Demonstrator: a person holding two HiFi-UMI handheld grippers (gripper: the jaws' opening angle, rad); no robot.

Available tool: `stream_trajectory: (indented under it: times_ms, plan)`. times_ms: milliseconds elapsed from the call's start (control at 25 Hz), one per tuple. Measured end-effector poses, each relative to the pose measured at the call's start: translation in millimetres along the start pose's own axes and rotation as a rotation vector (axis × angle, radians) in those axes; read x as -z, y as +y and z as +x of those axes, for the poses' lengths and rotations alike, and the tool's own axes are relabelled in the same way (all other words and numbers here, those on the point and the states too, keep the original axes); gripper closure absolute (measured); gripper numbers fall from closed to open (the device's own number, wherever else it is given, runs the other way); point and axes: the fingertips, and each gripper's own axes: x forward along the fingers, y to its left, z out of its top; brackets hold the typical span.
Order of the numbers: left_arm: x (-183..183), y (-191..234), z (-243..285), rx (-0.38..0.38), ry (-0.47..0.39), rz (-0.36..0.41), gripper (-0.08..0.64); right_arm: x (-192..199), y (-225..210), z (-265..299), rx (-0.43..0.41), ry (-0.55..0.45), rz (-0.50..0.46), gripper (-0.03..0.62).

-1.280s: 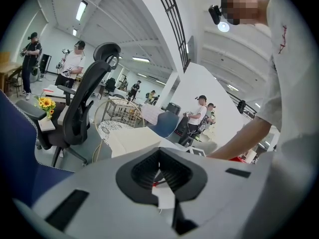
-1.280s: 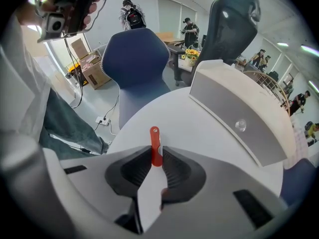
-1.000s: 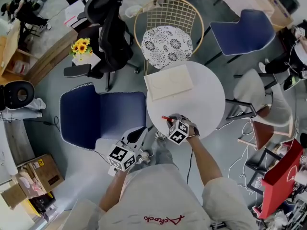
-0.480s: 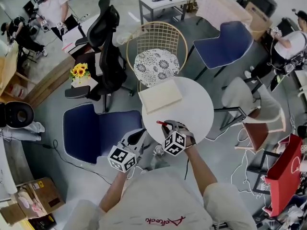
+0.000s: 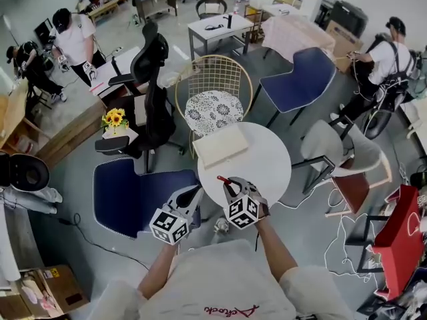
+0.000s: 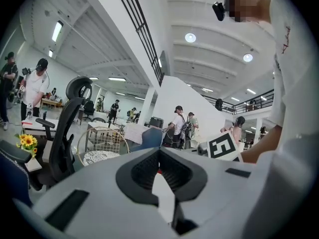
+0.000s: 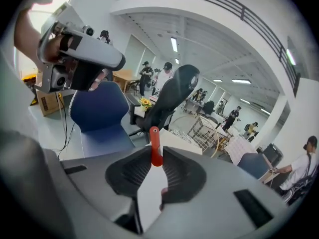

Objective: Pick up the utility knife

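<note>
Both tongs have come up since the earlier frame, and the round white table [image 5: 270, 169] looks smaller and further below me, with a lot more of the room showing along the top of the head view. The knife [image 5: 221, 178] has come up with them.

So, right gripper [image 5: 229, 186]: it's clamped on the knife. In the right gripper view the red handle sits squeezed between the two black pads at centre frame, and the rest of it pokes out past the jaw tips toward the upper middle. In the head view that puts the knife just below centre, its red end over the near left edge of the table, held by the jaws alone.

Left gripper [image 5: 193, 193]: jaw tips are together with nothing in them, as far as the left gripper view shows. It hangs just left of the right one in the head view, lower centre, over the gap between the table and the blue chair [image 5: 130, 192]. The two grippers are near each other but not touching.

On the table, a pale pad [image 5: 220, 145] lies at the upper left part of the top, well apart from the knife. Beyond it, toward the upper middle, stands a wire chair [image 5: 215, 79] with a patterned cushion.
</note>
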Motion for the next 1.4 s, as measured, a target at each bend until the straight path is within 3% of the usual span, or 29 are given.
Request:
stream_trajectory:
  times_ms: [400, 560, 1080, 1400]
  plan:
    - [1, -26, -40, 0.015, -0.021, 0.023, 0.547, -36, 24, -64, 0.05, -0.207, 0.405, 0.514]
    - [11, -38, -61, 0.02, -0.017, 0.018, 0.548, -41, 39, -88, 0.07, -0.267, 0.513, 0.515]
    - [46, -94, -132, 0.052, -0.009, 0.012, 0.548, -30, 135, -165, 0.109, -0.315, 0.54, 0.515]
    - [54, -121, -146, 0.079, -0.01, 0.014, 0.548, -26, 157, -203, 0.152, -0.364, 0.597, 0.515]
